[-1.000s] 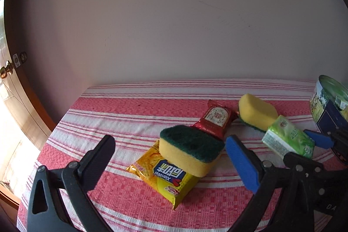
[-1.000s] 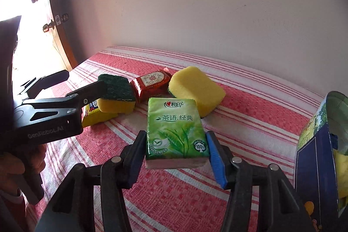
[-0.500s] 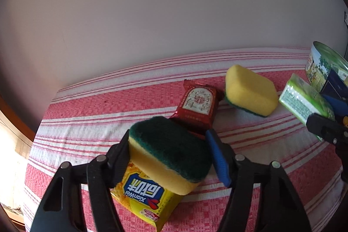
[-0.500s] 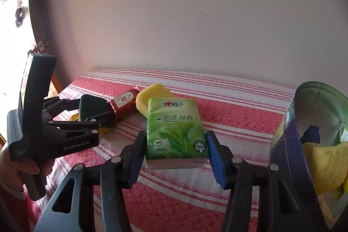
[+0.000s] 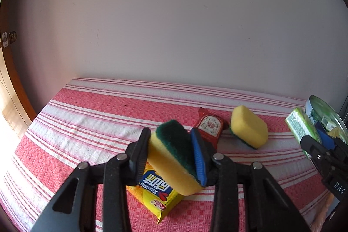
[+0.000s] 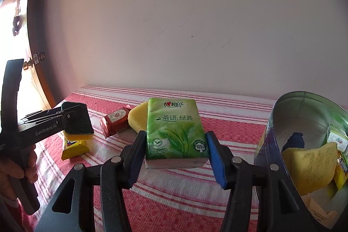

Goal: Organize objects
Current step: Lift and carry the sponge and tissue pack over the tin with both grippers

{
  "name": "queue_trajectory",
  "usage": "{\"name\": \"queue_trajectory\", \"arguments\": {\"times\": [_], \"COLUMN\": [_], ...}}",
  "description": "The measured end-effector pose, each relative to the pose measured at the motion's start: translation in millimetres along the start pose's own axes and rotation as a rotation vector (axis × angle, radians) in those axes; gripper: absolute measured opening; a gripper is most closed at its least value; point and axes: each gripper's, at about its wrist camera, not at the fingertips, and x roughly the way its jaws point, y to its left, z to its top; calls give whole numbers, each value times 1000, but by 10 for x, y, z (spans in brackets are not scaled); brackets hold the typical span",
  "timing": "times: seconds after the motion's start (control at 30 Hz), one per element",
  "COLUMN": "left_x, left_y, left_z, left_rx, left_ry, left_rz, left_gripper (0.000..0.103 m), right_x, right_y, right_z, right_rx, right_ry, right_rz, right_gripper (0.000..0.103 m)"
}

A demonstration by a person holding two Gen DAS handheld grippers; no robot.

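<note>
The green-topped yellow scouring sponge (image 5: 174, 156) sits tilted between the left tongs (image 5: 171, 158), whose jaws are closing with both pads against its sides, above a yellow snack packet (image 5: 156, 195) on the striped tabletop (image 5: 87, 123). The right tongs (image 6: 175, 156) are clamped on a green tissue pack (image 6: 175, 129), raised beside an open tin (image 6: 304, 105) holding another sponge. A red sachet (image 5: 209, 127) and yellow sponge (image 5: 249, 125) lie just beside each other.
</note>
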Motion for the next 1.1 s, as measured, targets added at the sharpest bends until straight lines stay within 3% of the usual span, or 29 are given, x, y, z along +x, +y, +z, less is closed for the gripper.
{"name": "queue_trajectory", "arguments": {"times": [0.33, 0.8, 1.1], "left_x": [-467, -646, -908], "left_y": [-294, -623, -1140], "left_z": [-37, -140, -155], "left_rx": [-58, -42, -13], "left_ry": [-141, -149, -196], "left_rz": [-42, -71, -82], "left_gripper": [36, 36, 36], "right_x": [-257, -606, -911], "right_y": [-44, -278, -469], "right_z": [59, 11, -43], "right_rx": [31, 36, 16], "right_ry": [-88, -120, -160], "right_rz": [-5, -96, -131], "right_gripper": [57, 57, 57]}}
